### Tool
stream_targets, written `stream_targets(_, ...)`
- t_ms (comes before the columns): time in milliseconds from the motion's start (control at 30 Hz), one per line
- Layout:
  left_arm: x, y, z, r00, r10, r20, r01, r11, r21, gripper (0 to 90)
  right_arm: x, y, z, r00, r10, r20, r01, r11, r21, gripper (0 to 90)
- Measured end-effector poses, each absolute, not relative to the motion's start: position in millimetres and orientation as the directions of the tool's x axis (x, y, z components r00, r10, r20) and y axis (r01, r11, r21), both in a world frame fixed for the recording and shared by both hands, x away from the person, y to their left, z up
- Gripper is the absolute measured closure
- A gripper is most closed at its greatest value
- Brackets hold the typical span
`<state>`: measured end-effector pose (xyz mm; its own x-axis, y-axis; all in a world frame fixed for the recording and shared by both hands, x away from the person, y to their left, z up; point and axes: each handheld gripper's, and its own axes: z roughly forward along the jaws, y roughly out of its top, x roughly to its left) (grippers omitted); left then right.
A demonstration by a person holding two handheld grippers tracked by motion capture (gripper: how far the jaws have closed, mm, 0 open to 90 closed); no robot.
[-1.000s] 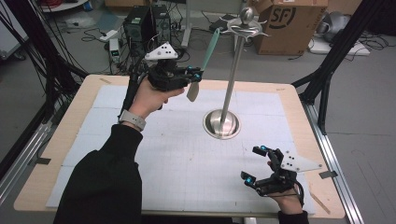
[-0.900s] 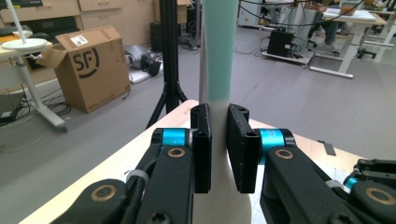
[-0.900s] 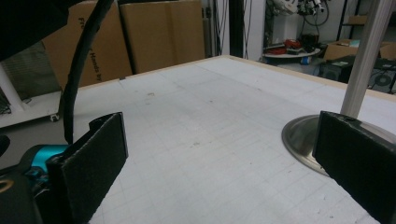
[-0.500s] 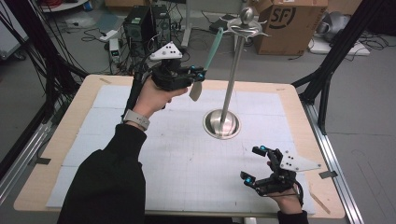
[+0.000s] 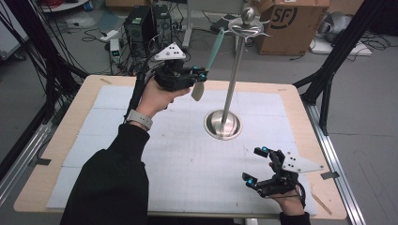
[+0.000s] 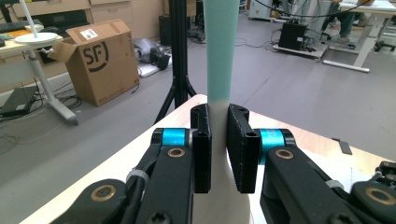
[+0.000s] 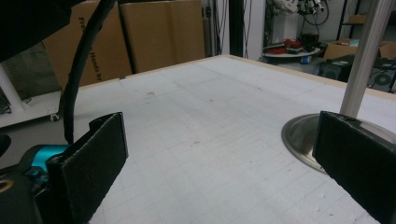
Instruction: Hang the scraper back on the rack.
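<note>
You are wearing black sleeves and a pale watch (image 5: 139, 119) on your left wrist, gripping black grippers with cyan joints, brass screws, grey three-cornered plates and trailing black cables.

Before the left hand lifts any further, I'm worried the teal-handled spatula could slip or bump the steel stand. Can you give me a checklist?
1. Left gripper clamped on the teal-handled spatula with its pale blade: ok.
2. Grip sits where handle meets blade: ok.
3. Spatula apart from the tall steel hook stand: ok.
4. Handle tip lined up with a hook on the stand's top: cannot tell.
5. Right gripper open, empty, low near the table's front edge: ok.
6. White gridded mat under the stand flat: ok.
</note>
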<state>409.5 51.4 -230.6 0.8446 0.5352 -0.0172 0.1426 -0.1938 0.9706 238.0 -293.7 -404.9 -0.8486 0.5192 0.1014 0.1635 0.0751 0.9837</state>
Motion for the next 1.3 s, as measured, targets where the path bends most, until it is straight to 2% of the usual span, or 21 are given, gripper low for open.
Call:
stream_targets(500, 409.8, 38.2, -235.5, 0.847, 0.530, -0.026, 0.144, -0.182, 0.973, 78.4, 236.8, -295.7, -405.3, -0.846, 0.524, 0.104, 0.166, 0.073, 0.984, 2.4)
stream_targets(600, 407.5, 36.8, -237.8, 0.850, 0.527, -0.009, 0.127, -0.188, 0.974, 67.9, 237.3, -295.2, -405.9, -0.847, 0.523, 0.098, 0.161, 0.075, 0.984, 2.5)
stream_targets(800, 400.5, 49.0, -247.6, 0.865, 0.502, -0.008, 0.128, -0.205, 0.970, 57.2, 236.9, -298.6, -407.0, -0.842, 0.529, 0.103, 0.167, 0.074, 0.983, 2.5)
stream_targets(1000, 392.5, 70.2, -261.8, 0.874, 0.485, -0.029, 0.133, -0.180, 0.975, 32.9, 237.8, -304.9, -407.0, -0.834, 0.542, 0.100, 0.161, 0.065, 0.985, 2.4)
stream_targets(1100, 386.1, 77.1, -268.8, 0.889, 0.453, -0.070, 0.166, -0.176, 0.970, 22.6, 238.8, -305.8, -406.4, -0.836, 0.539, 0.102, 0.160, 0.062, 0.985, 2.5)
stream_targets(1167, 378.6, 80.2, -273.4, 0.895, 0.444, -0.034, 0.141, -0.211, 0.967, 20.3, 239.8, -306.2, -406.6, -0.836, 0.539, 0.104, 0.162, 0.061, 0.985, 2.5)
stream_targets(1300, 367.2, 88.0, -278.6, 0.908, 0.415, -0.056, 0.145, -0.186, 0.972, 9.4, 240.7, -307.1, -408.4, -0.836, 0.539, 0.105, 0.169, 0.069, 0.983, 2.5)
